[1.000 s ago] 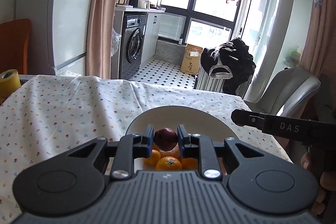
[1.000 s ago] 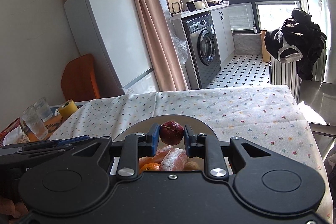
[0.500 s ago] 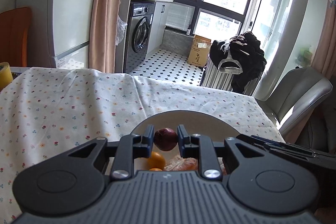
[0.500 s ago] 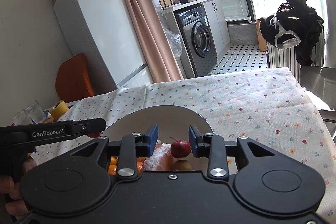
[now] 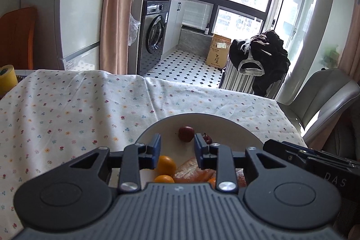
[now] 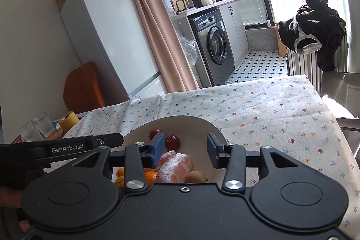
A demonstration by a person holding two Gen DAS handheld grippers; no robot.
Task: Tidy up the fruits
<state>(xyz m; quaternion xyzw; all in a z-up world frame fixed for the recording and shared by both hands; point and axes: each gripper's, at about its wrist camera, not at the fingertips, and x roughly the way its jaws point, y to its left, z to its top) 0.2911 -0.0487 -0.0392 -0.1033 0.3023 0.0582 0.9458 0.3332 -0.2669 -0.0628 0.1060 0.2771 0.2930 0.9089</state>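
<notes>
Left gripper (image 5: 176, 150): matte black body, ribbed dark grey top plate, two round caps either side, silver screws at link pivots, blue pads (image 5: 156, 150) on inner finger faces. Right gripper (image 6: 185, 150): same black linkage, smooth top plate, small centre screw, silver pivot screws, blue pads (image 6: 157, 147). White lettering "GenRobot.AI" on one side bar, "DAS" on other

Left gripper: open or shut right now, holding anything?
Open, holding nothing. Left gripper pads stand apart with plate showing between them; the red fruit lies on the plate beyond the fingertips.
</notes>
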